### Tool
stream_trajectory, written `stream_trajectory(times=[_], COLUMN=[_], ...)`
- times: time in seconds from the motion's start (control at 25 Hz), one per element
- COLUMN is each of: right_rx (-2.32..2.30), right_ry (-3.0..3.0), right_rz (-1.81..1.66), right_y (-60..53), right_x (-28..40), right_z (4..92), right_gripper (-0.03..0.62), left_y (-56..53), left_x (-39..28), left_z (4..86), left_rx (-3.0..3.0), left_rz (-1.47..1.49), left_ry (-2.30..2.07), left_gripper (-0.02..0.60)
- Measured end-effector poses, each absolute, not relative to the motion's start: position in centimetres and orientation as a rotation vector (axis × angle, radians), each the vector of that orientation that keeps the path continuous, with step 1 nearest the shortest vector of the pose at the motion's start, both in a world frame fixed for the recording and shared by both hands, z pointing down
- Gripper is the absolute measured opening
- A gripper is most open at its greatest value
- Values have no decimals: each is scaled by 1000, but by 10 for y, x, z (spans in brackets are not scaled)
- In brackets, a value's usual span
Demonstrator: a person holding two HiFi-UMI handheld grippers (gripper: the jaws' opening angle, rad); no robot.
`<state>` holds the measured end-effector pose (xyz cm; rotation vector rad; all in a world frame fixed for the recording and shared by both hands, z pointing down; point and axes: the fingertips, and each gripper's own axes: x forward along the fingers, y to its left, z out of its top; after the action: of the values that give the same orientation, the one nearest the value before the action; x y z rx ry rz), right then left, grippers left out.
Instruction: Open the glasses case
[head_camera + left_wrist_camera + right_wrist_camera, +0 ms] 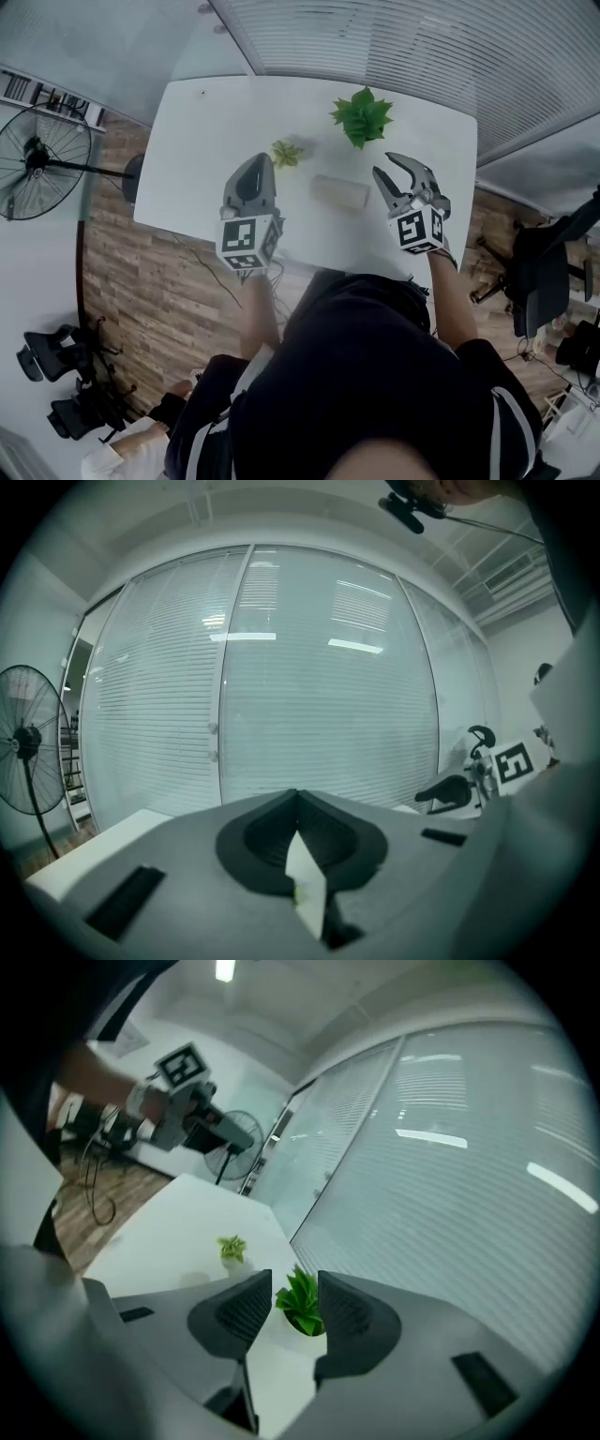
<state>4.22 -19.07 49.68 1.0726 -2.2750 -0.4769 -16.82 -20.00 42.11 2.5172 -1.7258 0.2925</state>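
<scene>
The glasses case is a pale, oblong box lying shut on the white table, between my two grippers. My left gripper hovers to the case's left with its jaws together and nothing in them. In the left gripper view its tips meet and point at the blinds. My right gripper hangs just right of the case, jaws spread apart and empty. In the right gripper view the open gap frames the larger plant, and the case does not show there.
A large green plant stands at the table's far side and a small one sits near the left gripper. A floor fan is left of the table, and office chairs stand to the right. Blinds close off the far wall.
</scene>
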Motion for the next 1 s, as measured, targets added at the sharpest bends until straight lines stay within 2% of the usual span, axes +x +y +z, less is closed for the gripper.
stream_trajectory(times=[0.2, 0.52, 1.0], right_rx=[776, 397, 395], right_ry=[-2061, -1925, -1864], right_rz=[-664, -729, -830], right_y=[-171, -121, -105], right_x=[19, -5, -3], right_z=[563, 677, 707], right_gripper=[166, 164, 153], left_y=[-193, -187, -186], left_x=[-175, -185, -188], left_z=[426, 430, 425], left_rx=[2505, 2470, 2487], left_rz=[306, 299, 303], left_ry=[-1729, -1747, -1749], left_gripper=[0, 0, 0])
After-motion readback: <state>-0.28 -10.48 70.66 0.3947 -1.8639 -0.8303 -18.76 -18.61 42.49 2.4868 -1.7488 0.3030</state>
